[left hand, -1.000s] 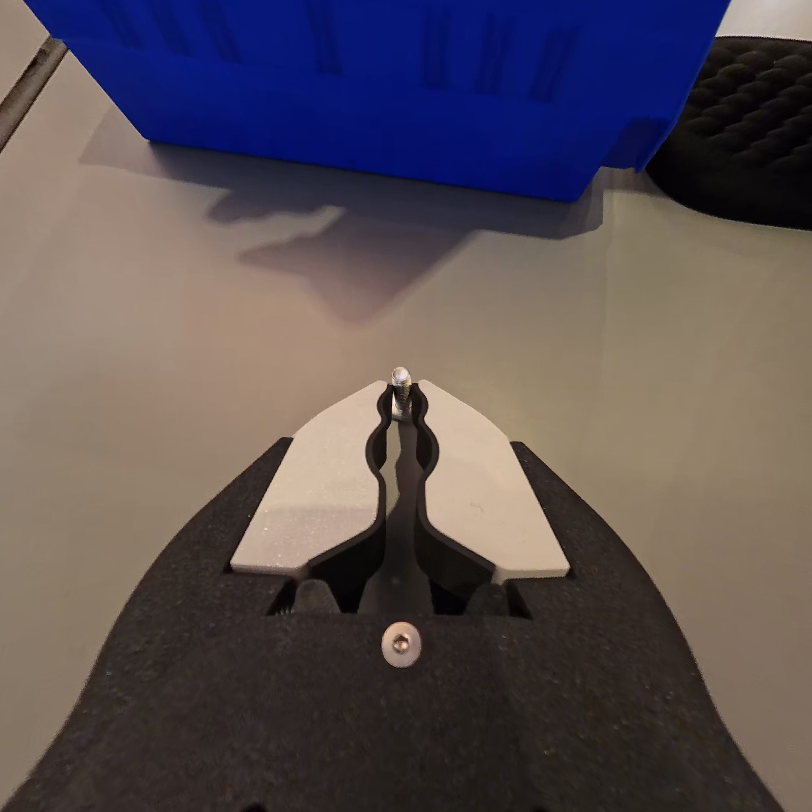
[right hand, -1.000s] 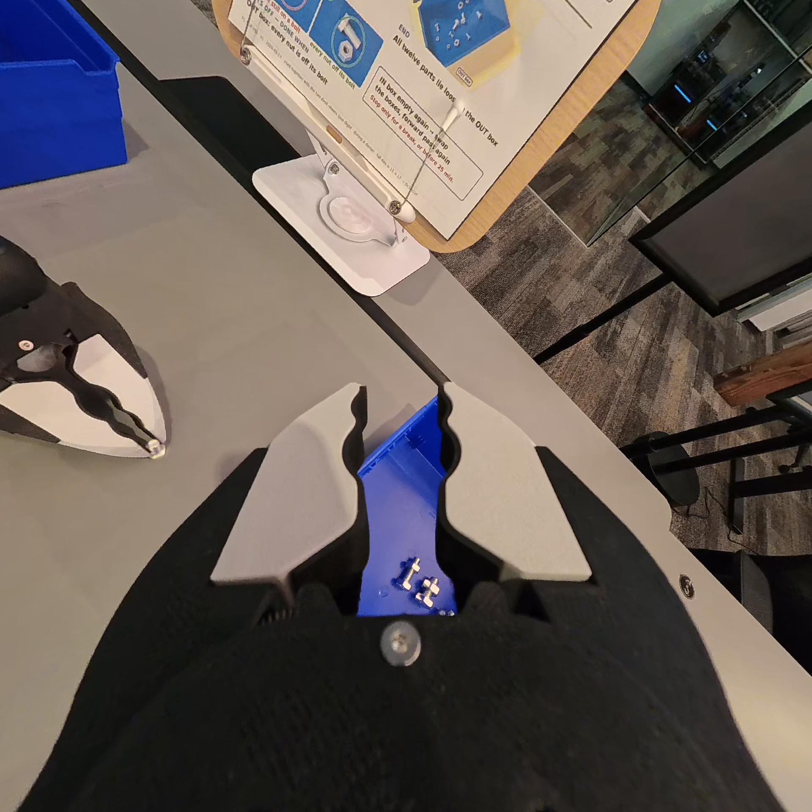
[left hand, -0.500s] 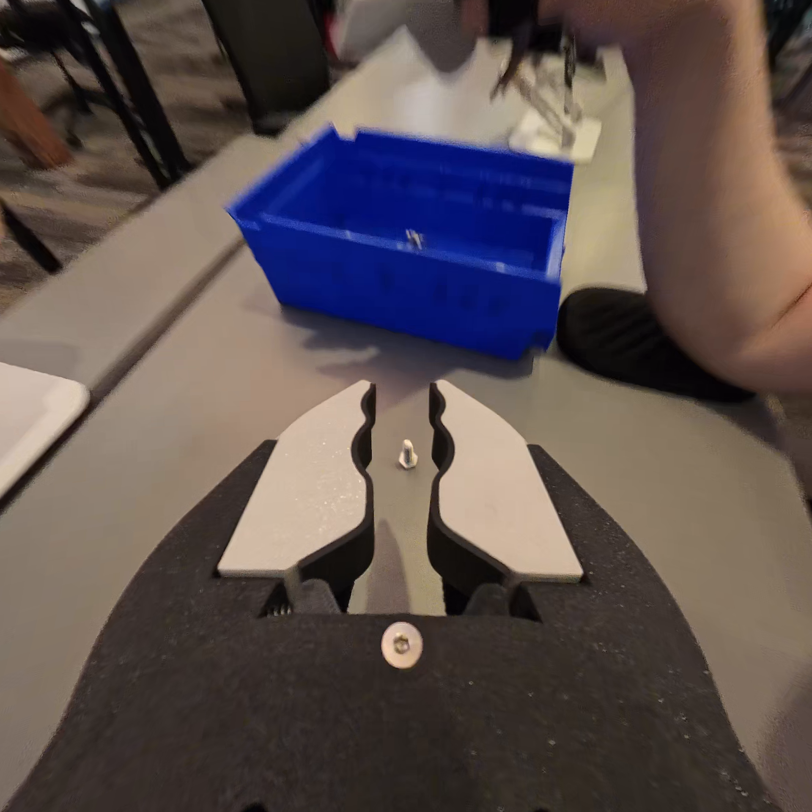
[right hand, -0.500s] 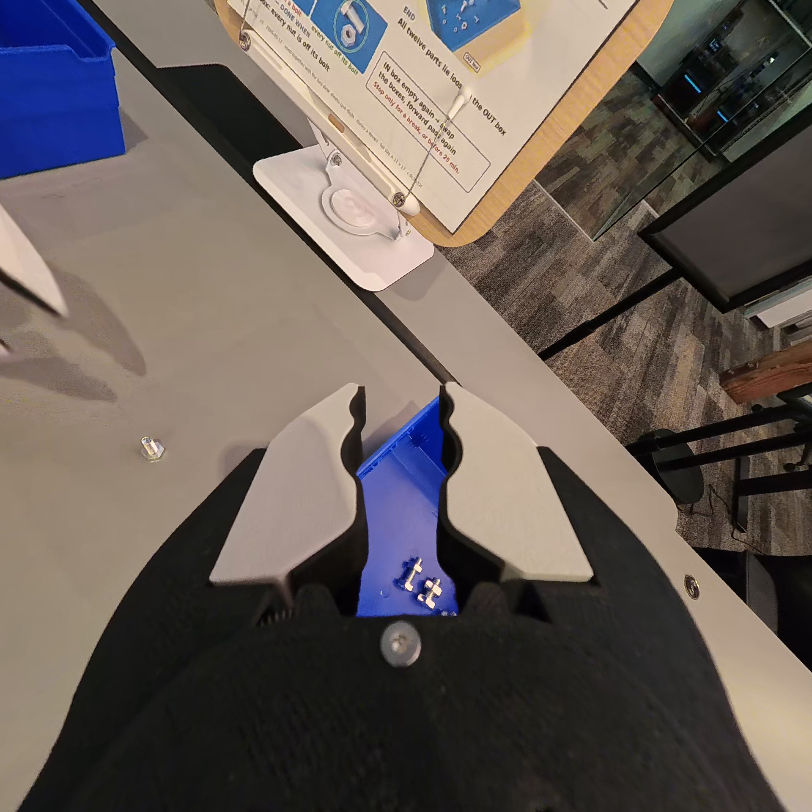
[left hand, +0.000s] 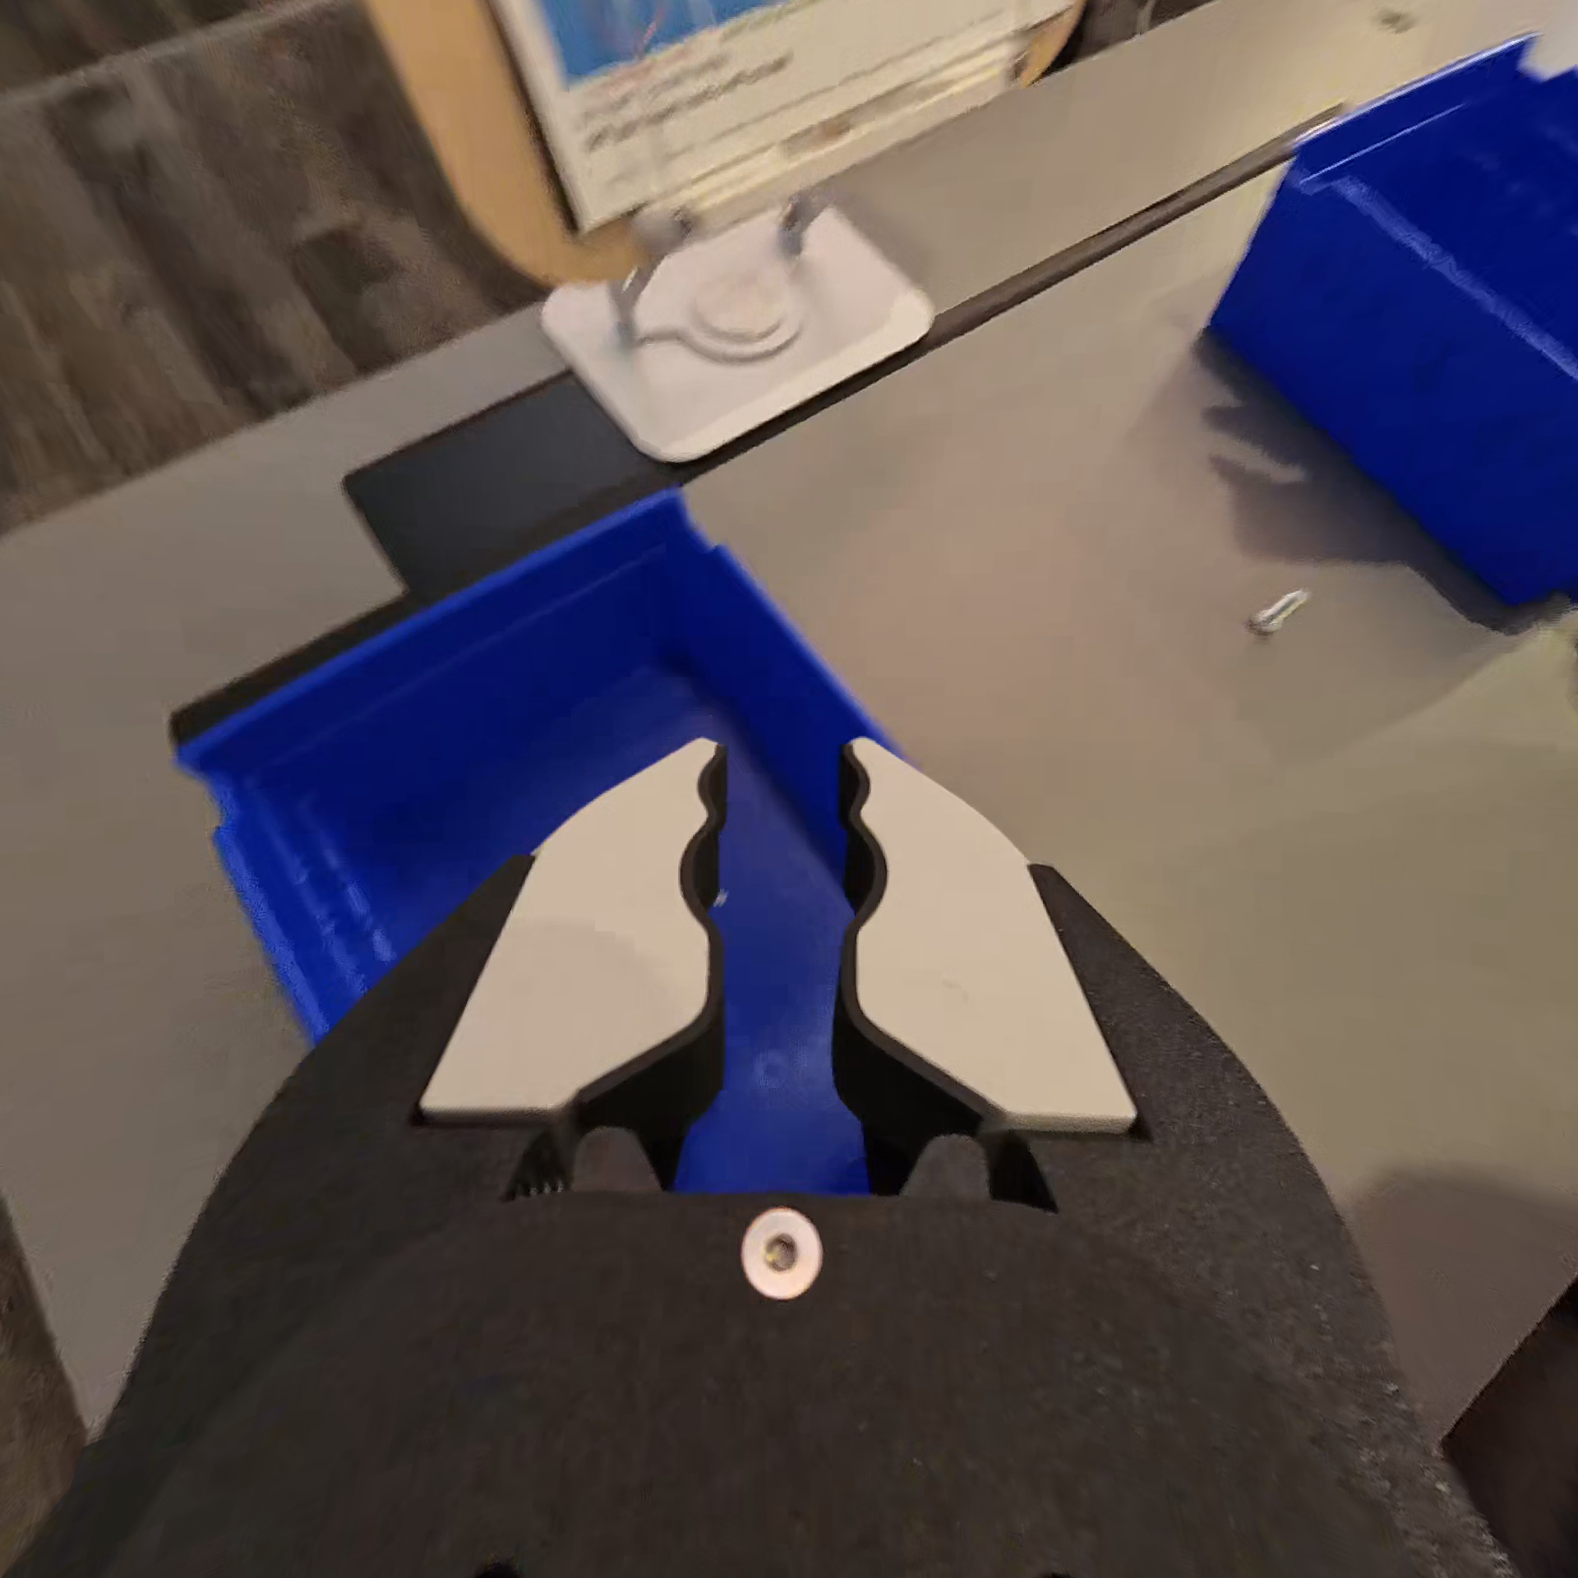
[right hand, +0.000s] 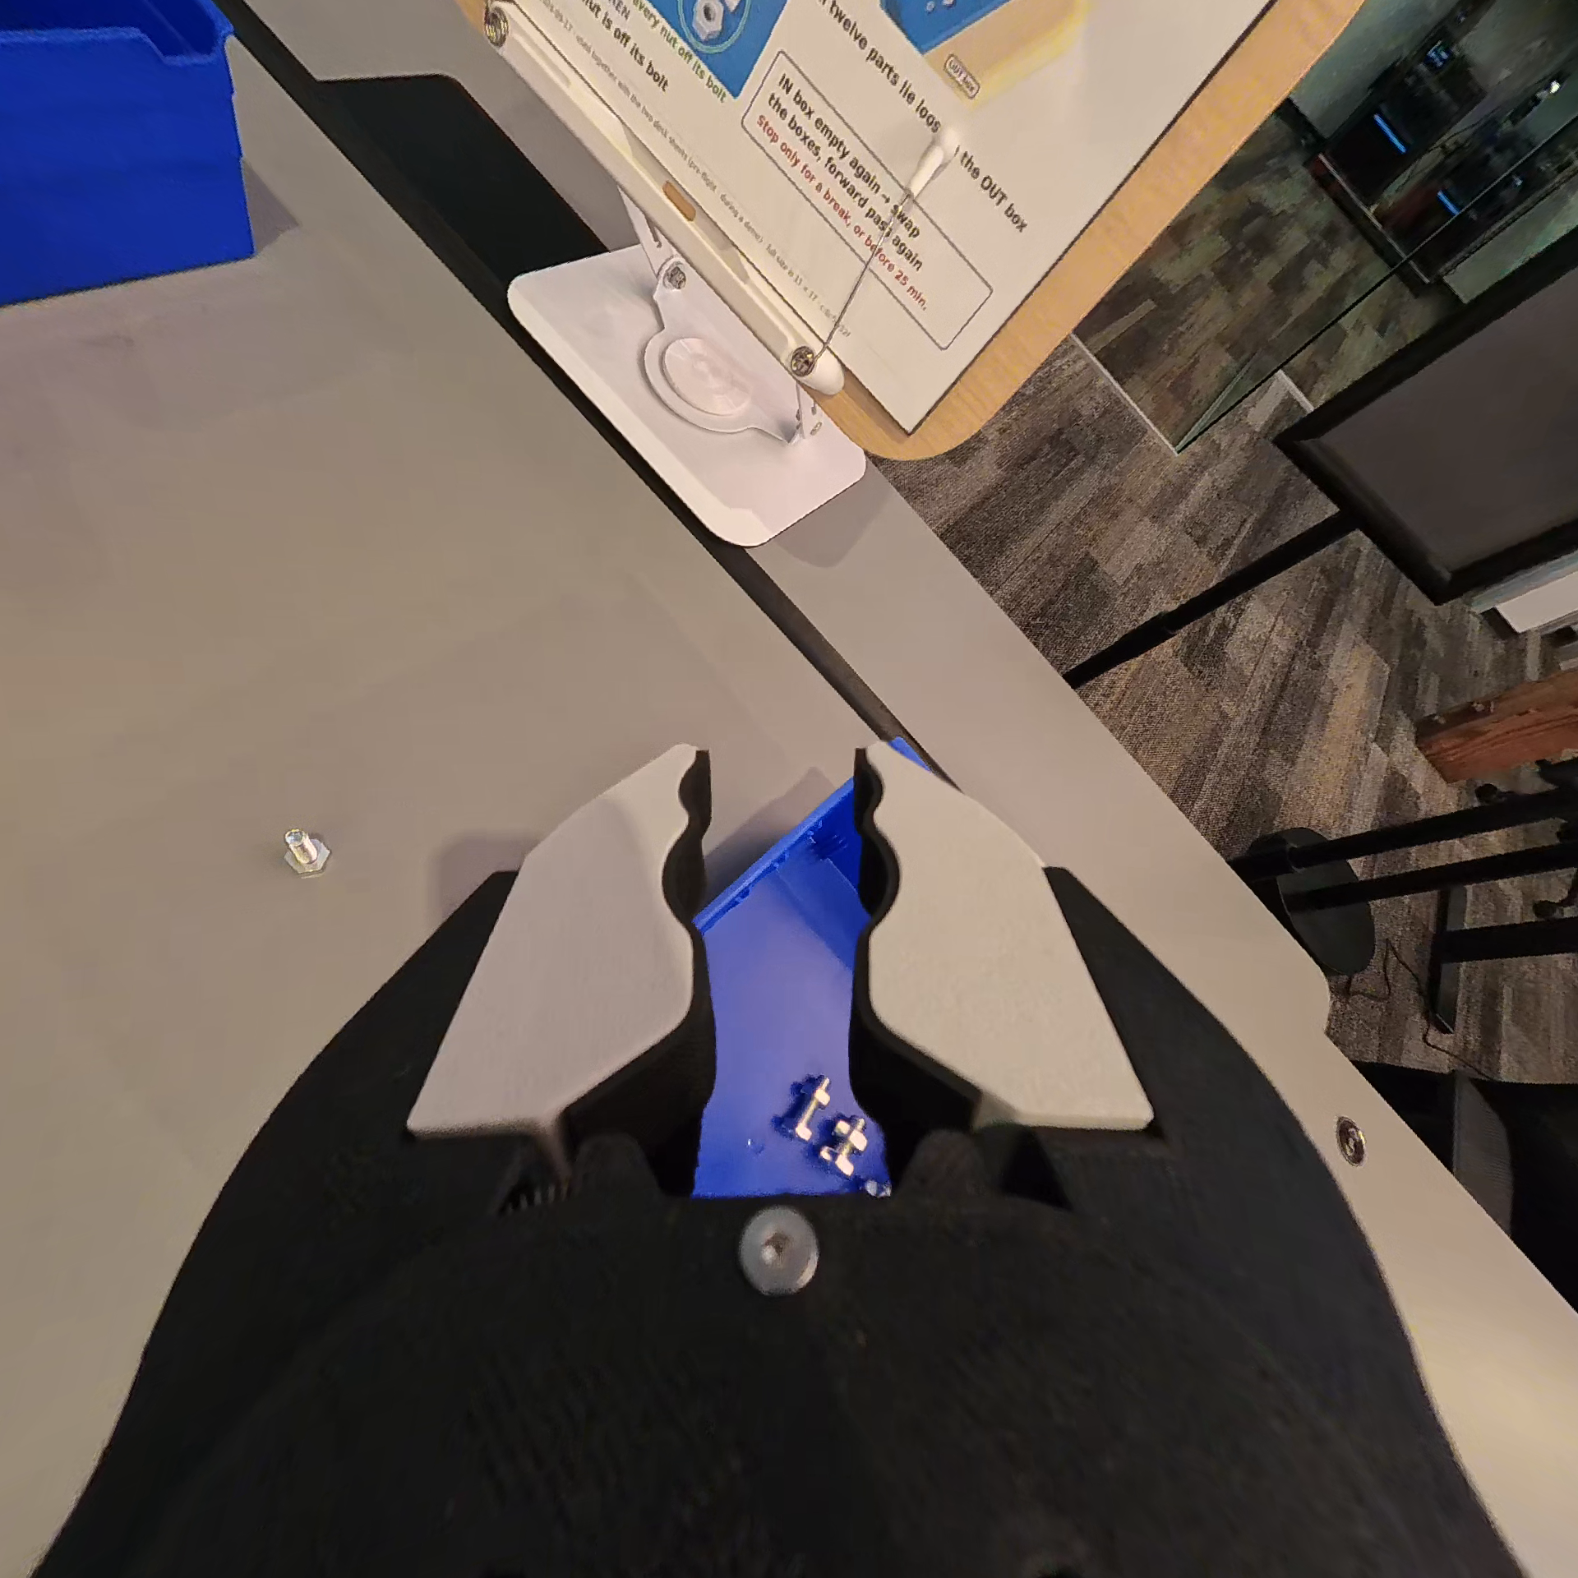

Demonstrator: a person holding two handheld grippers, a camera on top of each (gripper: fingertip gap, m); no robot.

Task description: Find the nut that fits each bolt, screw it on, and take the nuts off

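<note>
A small silver bolt (right hand: 305,851) stands head down on the grey table (right hand: 341,555), left of my right gripper; it also shows blurred in the left wrist view (left hand: 1278,611). My right gripper (right hand: 781,756) is open and empty above a blue bin (right hand: 794,888) that holds a few bolts with nuts (right hand: 826,1125). My left gripper (left hand: 783,751) is open and empty, hovering over a blue bin (left hand: 478,683) whose floor shows between its fingers.
A second blue bin (right hand: 111,154) stands at the far left of the table and shows at the right in the left wrist view (left hand: 1409,341). An instruction board on a white stand (right hand: 709,401) sits at the table's far edge. Carpet floor lies beyond. One gripper's finger ends stand about 45 centimetres off the other's.
My left gripper let go of the bolt, leaving it standing on the table, then swung away to hover over a blue bin. My right gripper has stayed in place, open.
</note>
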